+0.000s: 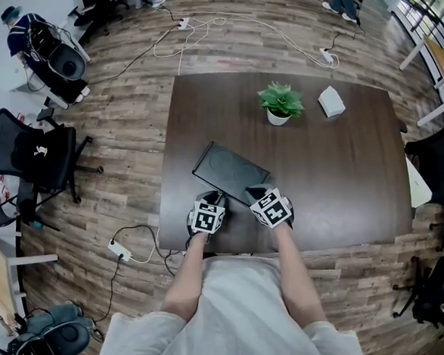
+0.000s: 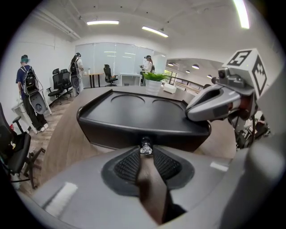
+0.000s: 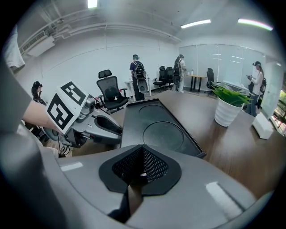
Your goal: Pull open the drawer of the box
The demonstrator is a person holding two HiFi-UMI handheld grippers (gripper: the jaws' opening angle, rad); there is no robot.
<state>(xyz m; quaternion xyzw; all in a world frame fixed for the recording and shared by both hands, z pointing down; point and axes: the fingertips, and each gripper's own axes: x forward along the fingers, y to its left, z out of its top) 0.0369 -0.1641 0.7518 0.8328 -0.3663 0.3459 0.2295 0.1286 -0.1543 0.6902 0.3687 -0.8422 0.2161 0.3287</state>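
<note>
Both bare forearms extend forward, roughly parallel. Left gripper (image 2: pixel 145 151): jaw tips pinched on a small drawer knob (image 2: pixel 145 147). Right gripper (image 3: pixel 142 151): jaw tips together, nothing between them. The grippers sit close side by side.

The box (image 1: pixel 230 172) is glossy black, its knob (image 2: pixel 145 147) seemingly silver. The surface (image 1: pixel 344 166) is dark brown wood grain. The left hand-held gripper (image 2: pixel 145 154) and right hand-held gripper (image 3: pixel 142 163) are grey with black-and-white square markers. The green plant (image 1: pixel 280 99) has a white pot (image 1: pixel 278 118).
</note>
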